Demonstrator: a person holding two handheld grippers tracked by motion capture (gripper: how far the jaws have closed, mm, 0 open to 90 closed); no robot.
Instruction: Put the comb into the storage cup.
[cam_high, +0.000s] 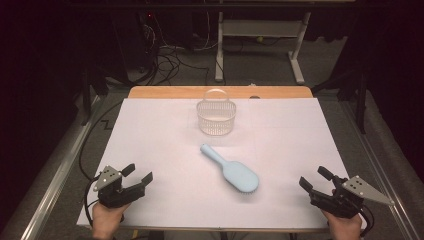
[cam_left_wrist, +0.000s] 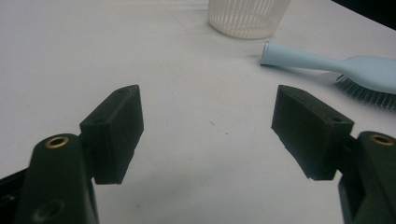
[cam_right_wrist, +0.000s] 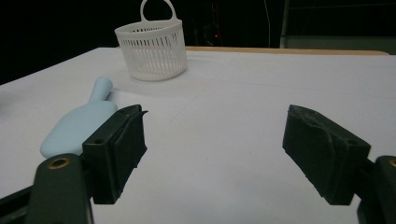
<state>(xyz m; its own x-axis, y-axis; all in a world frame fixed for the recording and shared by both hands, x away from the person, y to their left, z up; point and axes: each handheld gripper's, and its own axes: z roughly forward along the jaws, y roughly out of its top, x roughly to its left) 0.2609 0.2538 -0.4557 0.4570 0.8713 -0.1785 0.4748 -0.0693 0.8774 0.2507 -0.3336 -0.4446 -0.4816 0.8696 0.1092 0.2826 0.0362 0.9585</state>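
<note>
A light blue hairbrush (cam_high: 232, 171) lies bristles down on the white table cover (cam_high: 165, 130), just in front of the white slatted basket (cam_high: 216, 117), its handle pointing back toward it. The left gripper (cam_high: 139, 177) rests well to the brush's left, the right gripper (cam_high: 311, 181) well to its right, nearer the brush head. Both have their jaws spread wide with nothing between them.

Smooth matt plastic hairbrush (cam_high: 231, 172); slatted, probably plastic basket (cam_high: 216, 117).
</note>
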